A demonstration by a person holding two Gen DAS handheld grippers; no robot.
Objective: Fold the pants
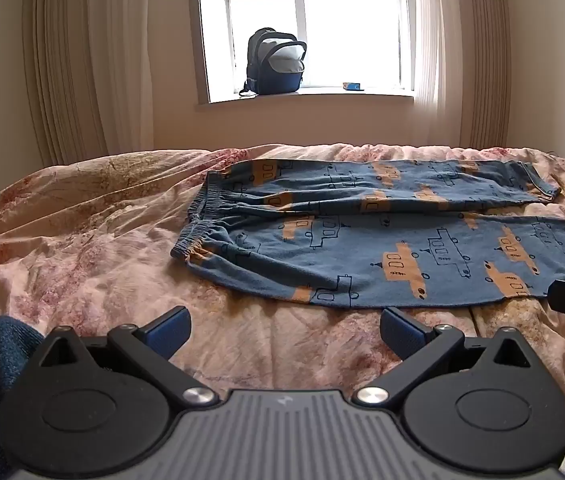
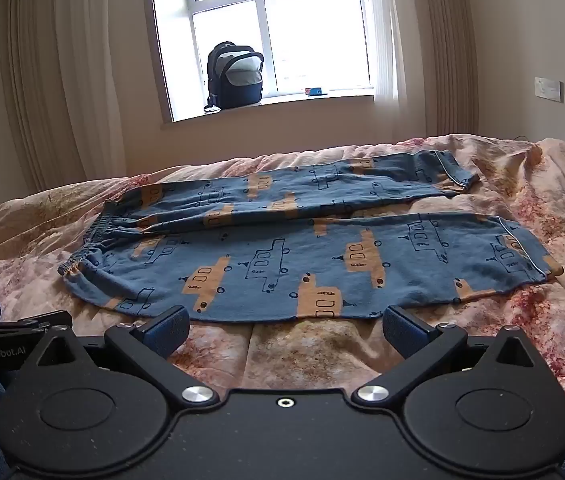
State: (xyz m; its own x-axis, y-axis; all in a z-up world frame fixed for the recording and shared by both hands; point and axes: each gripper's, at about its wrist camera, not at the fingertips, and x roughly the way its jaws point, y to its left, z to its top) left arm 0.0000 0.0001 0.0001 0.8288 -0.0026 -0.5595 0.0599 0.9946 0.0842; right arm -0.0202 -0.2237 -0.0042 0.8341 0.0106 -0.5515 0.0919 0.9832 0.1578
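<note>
Two tongs hang just short of the near edge of the pants, both tilted down toward the bed and both spread wide with nothing between their blue pads. The left tongs [image 1: 285,330] sit over bare quilt below the seat and waist end of the pants [image 1: 382,236]; the right tongs [image 2: 286,330] sit over quilt below the near leg, their pad tips just beside its lower hem line without touching it. The pants are blue with orange and outlined boat prints, spread flat on the bed [image 1: 82,248], which is covered by a pink floral quilt. The elastic waistband [image 2: 82,248] lies to the left, and the two legs run to the right, the far leg narrower and slightly apart from the near one at the cuffs. Behind the bed, a dark backpack [image 1: 276,62] stands open on the windowsill [image 1: 306,98] with a small blue object [image 1: 353,87] to its right. Pale curtains [image 1: 82,60] hang on both sides of the window
</note>
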